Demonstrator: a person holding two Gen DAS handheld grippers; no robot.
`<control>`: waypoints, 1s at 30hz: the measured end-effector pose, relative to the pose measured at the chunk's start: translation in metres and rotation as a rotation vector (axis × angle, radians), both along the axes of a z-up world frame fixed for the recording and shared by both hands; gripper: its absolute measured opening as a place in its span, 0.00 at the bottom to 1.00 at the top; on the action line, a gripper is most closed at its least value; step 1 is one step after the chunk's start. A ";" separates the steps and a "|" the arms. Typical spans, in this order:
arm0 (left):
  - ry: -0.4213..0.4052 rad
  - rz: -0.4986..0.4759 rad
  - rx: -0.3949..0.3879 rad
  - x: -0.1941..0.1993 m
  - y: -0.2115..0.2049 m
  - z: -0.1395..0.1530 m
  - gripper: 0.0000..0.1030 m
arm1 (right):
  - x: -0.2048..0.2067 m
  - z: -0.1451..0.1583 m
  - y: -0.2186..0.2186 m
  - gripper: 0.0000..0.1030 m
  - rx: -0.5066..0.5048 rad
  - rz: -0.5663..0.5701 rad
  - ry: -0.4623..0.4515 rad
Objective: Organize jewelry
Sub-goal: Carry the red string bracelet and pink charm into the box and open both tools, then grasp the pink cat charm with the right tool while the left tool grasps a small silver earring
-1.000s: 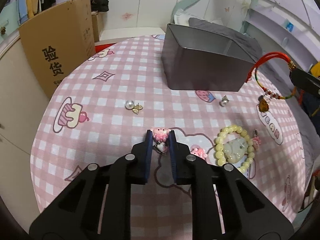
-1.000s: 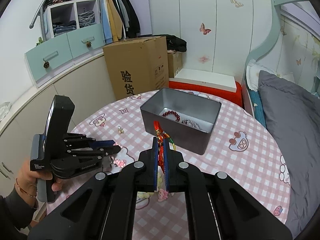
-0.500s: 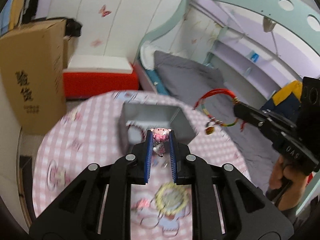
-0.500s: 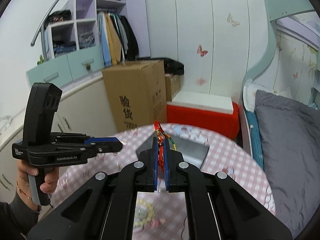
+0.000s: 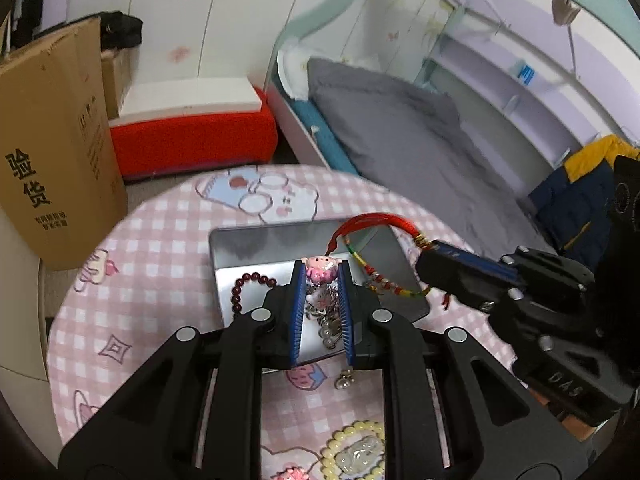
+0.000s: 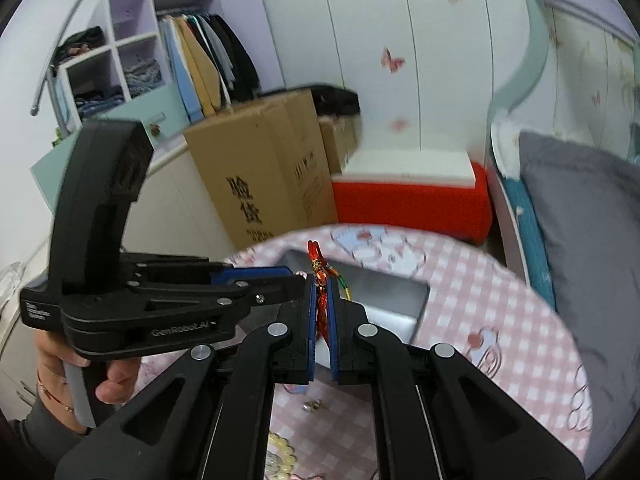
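My left gripper [image 5: 321, 272] is shut on a pink pig charm [image 5: 320, 271] and holds it above the grey metal box [image 5: 256, 246] on the pink checked table. A dark red bead bracelet [image 5: 244, 288] and silver pieces lie inside the box. My right gripper [image 6: 320, 292] is shut on a red cord bracelet [image 6: 319, 280], which hangs over the box's right side in the left wrist view [image 5: 372, 224]. The box also shows in the right wrist view [image 6: 384, 292]. The right gripper [image 5: 444, 258] sits right of the left one.
A yellow bead bracelet with a jade pendant [image 5: 356, 450] and a small silver earring [image 5: 344, 382] lie on the table near me. A cardboard box [image 5: 48, 152], a red stool [image 5: 192, 136] and a grey bed [image 5: 400, 128] stand beyond the table.
Both grippers have come down and forward from high above the table to just over the metal box, each still holding its piece. The red bracelet now hangs at the box's right side.
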State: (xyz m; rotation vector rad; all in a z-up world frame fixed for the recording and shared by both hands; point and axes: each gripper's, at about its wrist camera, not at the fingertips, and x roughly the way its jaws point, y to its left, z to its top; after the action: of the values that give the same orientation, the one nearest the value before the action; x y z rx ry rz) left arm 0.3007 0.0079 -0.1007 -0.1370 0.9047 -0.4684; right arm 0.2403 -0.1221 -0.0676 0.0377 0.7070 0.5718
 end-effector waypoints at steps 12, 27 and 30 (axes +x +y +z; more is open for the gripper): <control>0.061 -0.014 0.032 0.008 -0.006 -0.020 0.16 | -0.003 -0.020 -0.008 0.07 0.014 -0.023 0.064; -0.102 0.069 0.085 -0.070 0.026 0.019 0.63 | -0.065 0.010 -0.020 0.18 -0.002 -0.035 -0.028; -0.139 0.095 0.121 -0.097 0.035 0.021 0.63 | -0.083 0.008 -0.019 0.22 -0.017 -0.037 -0.033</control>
State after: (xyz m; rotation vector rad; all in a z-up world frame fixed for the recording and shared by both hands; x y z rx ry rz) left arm 0.2035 0.0431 -0.0794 -0.0359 0.7839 -0.3301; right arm 0.1572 -0.1410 -0.0593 0.0259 0.6779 0.5302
